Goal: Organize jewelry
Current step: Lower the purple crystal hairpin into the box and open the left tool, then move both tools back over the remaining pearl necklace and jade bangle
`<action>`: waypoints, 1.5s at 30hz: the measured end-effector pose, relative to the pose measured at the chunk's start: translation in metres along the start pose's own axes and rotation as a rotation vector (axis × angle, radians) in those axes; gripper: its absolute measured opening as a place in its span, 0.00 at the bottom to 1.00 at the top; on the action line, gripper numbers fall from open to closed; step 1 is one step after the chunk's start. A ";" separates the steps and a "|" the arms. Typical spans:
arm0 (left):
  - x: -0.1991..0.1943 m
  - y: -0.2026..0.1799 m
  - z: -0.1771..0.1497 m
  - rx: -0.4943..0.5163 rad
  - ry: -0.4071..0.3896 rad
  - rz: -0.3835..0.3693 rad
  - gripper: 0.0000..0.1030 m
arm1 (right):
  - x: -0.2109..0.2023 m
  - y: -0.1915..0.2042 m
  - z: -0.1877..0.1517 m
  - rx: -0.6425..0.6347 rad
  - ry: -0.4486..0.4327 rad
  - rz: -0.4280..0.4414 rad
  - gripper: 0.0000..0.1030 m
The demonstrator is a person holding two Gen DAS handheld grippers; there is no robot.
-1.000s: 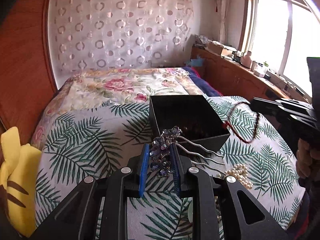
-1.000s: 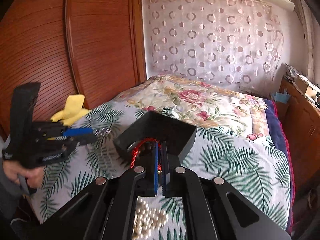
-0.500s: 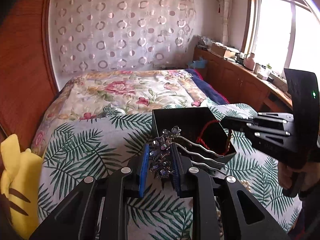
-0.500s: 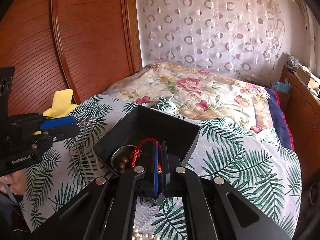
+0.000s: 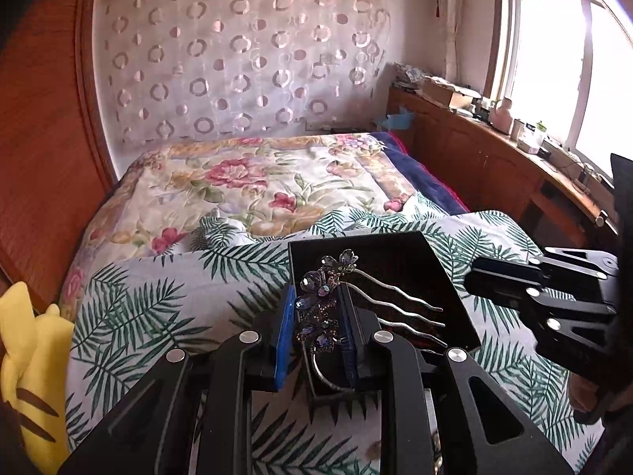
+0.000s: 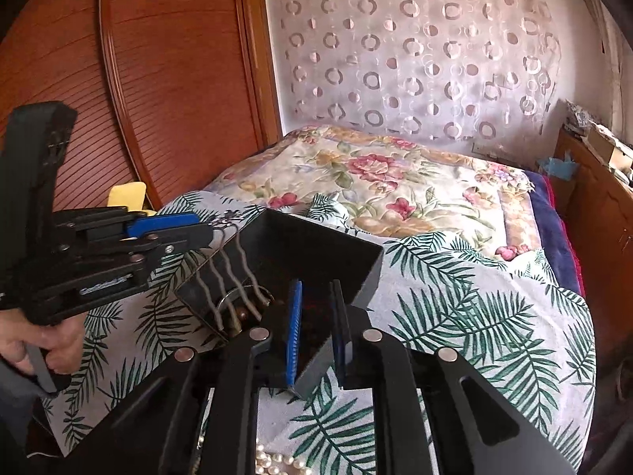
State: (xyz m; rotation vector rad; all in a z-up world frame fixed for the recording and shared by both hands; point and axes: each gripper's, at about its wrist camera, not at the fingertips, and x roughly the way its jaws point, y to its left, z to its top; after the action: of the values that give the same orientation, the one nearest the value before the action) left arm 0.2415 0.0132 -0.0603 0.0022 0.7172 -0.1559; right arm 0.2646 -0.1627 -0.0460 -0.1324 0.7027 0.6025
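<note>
So the purple jeweled hair comb point(image 5: 322, 304) is pinched by its flower end between the blue pads of the left gripper point(image 5: 316, 330), its wavy prongs sticking out ahead over the open black box point(image 5: 399, 251). The right gripper point(image 6: 316, 326) sits over that box's near corner with jaws opening and nothing between them. Pearls point(image 6: 277, 463) lie right under it on the palm-leaf bedspread point(image 6: 474, 316).

Inside the black box point(image 6: 316, 245), the hairpin point(image 5: 320, 308) prongs and the right gripper point(image 6: 316, 332) hide much of its floor; dark beads point(image 6: 237, 314) beside the prongs are too dim to identify. Below the box, the pearl strand point(image 6: 277, 463) is cut off by the frame's bottom edge.
</note>
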 end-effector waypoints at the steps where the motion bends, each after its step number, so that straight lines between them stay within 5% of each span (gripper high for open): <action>1: 0.002 -0.002 0.001 0.003 0.002 0.002 0.19 | -0.002 -0.001 -0.001 0.005 -0.001 0.000 0.15; 23: 0.028 -0.033 -0.003 0.095 0.058 0.037 0.21 | -0.030 -0.011 -0.031 0.010 0.000 -0.020 0.15; 33: -0.022 -0.035 -0.020 0.096 -0.025 -0.010 0.67 | -0.054 0.007 -0.059 -0.002 -0.007 -0.002 0.15; 36: -0.037 -0.035 -0.033 0.103 -0.044 -0.018 0.82 | -0.060 0.013 -0.070 0.004 -0.002 0.016 0.26; 45: -0.061 -0.026 -0.079 0.089 -0.017 -0.052 0.90 | -0.071 0.028 -0.104 0.025 0.025 0.056 0.33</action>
State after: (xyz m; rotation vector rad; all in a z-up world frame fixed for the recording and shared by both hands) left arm 0.1410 0.0004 -0.0784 0.0673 0.6935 -0.2368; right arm 0.1467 -0.2055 -0.0776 -0.0972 0.7402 0.6463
